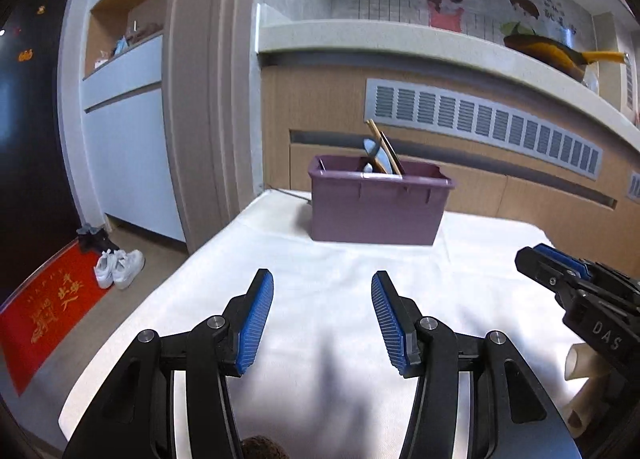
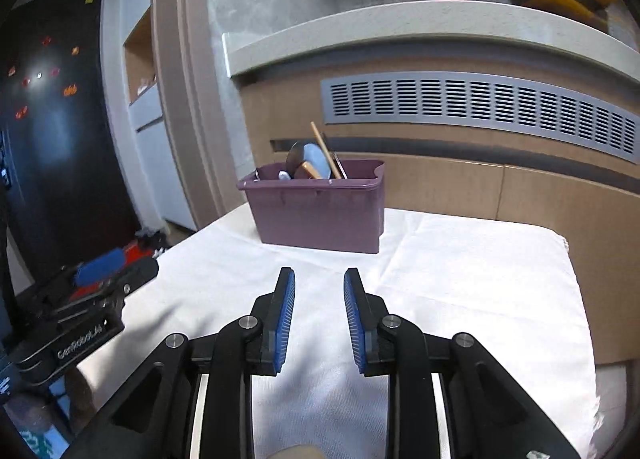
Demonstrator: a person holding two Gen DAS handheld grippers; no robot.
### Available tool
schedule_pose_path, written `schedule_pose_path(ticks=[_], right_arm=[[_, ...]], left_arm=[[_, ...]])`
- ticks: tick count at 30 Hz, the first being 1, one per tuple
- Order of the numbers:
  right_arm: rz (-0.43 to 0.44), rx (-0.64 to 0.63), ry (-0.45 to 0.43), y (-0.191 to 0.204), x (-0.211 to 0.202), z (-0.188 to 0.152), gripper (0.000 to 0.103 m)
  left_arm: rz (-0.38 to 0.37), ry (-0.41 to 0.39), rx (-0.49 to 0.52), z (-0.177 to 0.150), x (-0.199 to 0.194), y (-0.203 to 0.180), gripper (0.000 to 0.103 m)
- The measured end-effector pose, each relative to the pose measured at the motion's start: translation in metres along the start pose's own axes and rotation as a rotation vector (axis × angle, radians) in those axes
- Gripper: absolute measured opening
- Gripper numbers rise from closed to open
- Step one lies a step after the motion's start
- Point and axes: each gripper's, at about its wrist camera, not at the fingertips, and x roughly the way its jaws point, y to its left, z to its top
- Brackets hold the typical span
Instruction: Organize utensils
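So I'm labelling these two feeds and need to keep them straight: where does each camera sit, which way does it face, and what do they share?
Left wrist: on the left hand-held gripper, facing along its open fingers over the white cloth to the purple bin; the right hand-held gripper shows at right.
Right wrist: on the right hand-held gripper, facing the purple bin; the left hand-held gripper shows at left.
Shared: bin with utensils, cloth, vent grille.

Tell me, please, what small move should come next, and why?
Probably draw both grippers back and stop: the utensils already stand in the purple bin, the white cloth shows none left, and the left gripper and right gripper hold nothing.
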Motion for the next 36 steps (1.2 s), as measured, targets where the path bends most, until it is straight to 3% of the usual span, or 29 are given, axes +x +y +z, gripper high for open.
schedule_pose_path(ticks=[4,36], right_arm=[[-0.012,-0.019,0.005,0.0,0.004,0.001,0.024],[0.006,-0.026,0.042,-0.004,0.009,0.0,0.025]], left_arm=[[0.033,-0.002,0.009,0.0,-0.001,-0.006,0.052],[-0.011,0.06,-0.003,-0.001,0.01,-0.002,0.052]])
